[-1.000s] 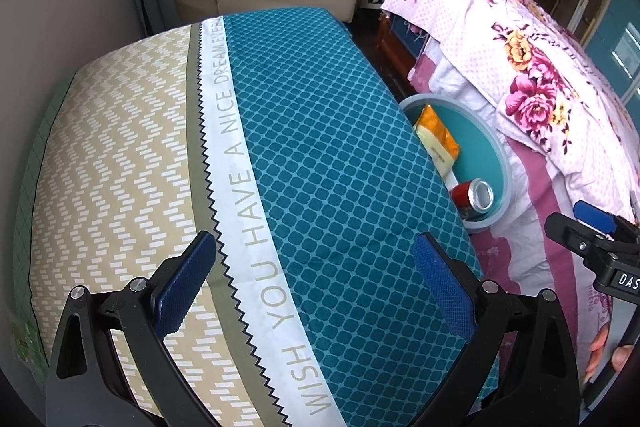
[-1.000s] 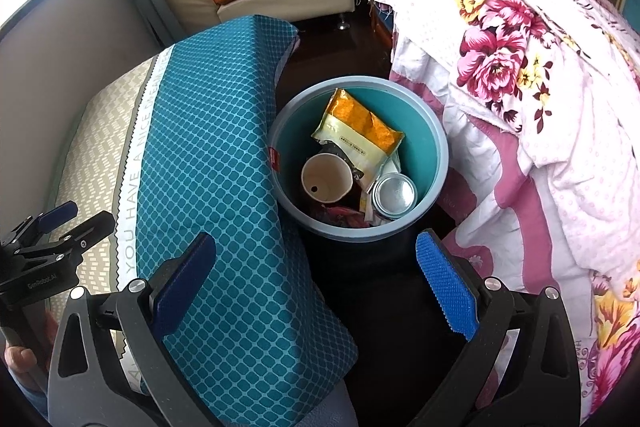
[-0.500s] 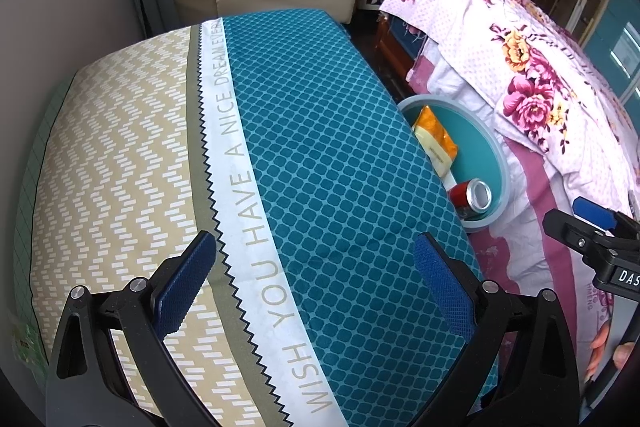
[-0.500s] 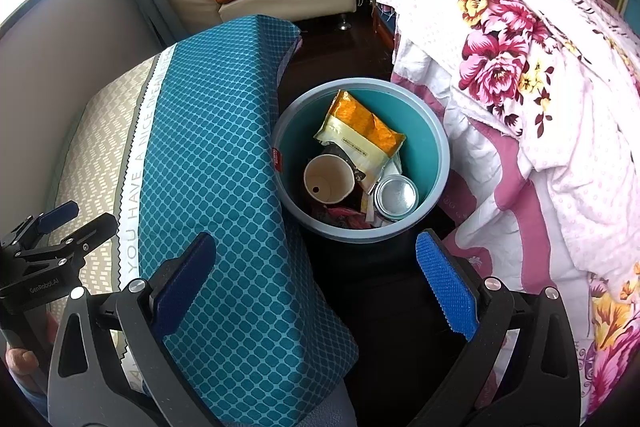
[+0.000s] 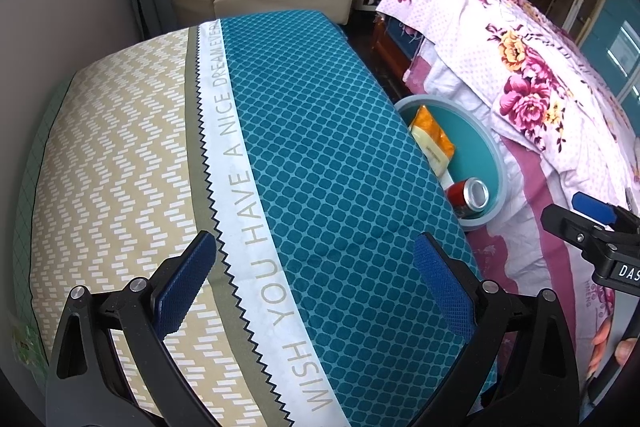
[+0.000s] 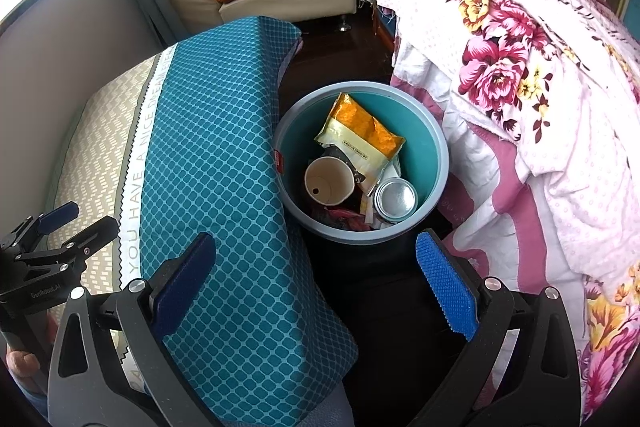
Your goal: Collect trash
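Spread, empty jaws on both grippers; red can point(image 5: 469, 193) lies tilted, silver top up, in bin point(image 6: 439, 143).

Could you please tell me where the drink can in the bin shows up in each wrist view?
Left wrist: the drink can lies right of centre, at the near inner edge of the teal bin.
Right wrist: the can sits centre-right, low in the bin.
Shared landmark: the orange snack bag.
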Demonstrator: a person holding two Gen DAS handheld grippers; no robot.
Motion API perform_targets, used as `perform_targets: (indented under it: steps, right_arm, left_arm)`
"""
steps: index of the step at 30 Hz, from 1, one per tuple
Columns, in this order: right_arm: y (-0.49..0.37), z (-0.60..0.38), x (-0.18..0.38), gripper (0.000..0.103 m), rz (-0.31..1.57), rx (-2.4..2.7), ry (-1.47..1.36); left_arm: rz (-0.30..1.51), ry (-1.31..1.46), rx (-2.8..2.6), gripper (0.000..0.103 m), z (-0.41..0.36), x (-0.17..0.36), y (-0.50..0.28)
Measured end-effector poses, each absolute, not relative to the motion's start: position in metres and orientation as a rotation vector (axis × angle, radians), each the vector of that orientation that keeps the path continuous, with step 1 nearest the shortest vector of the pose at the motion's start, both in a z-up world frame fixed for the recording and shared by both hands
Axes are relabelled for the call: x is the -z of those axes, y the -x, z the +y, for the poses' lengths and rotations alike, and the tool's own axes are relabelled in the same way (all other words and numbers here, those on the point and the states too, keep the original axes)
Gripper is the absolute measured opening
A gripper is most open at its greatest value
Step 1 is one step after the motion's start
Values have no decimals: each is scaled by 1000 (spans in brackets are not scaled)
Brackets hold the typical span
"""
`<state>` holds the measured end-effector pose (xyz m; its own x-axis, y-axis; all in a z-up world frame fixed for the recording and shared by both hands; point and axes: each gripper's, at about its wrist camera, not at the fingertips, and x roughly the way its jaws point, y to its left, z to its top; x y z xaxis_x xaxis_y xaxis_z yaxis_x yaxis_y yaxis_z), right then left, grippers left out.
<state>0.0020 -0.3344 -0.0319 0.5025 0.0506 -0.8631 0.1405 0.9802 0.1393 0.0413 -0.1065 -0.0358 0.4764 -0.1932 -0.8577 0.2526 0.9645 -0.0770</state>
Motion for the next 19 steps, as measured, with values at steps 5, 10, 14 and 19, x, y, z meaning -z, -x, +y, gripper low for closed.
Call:
perform_targets:
  steps: [5,10,14,19]
  right_arm:
    - [-2,-334,31,96,1044,56,-199]
    - [0,-334,30,96,1044,58,-197]
    - [0,-335,31,96,1046,59,-196]
    - [1,-336,32,96,1048,66,-196]
  left_arm:
    - [1037,-63,278,99,-107,34,-41]
    - [1036,-69,275,99,-106,35,-40]
    - [1048,-63,281,99,-104,38,-41]
    - [1068,-53,273,99,-100,44,-43]
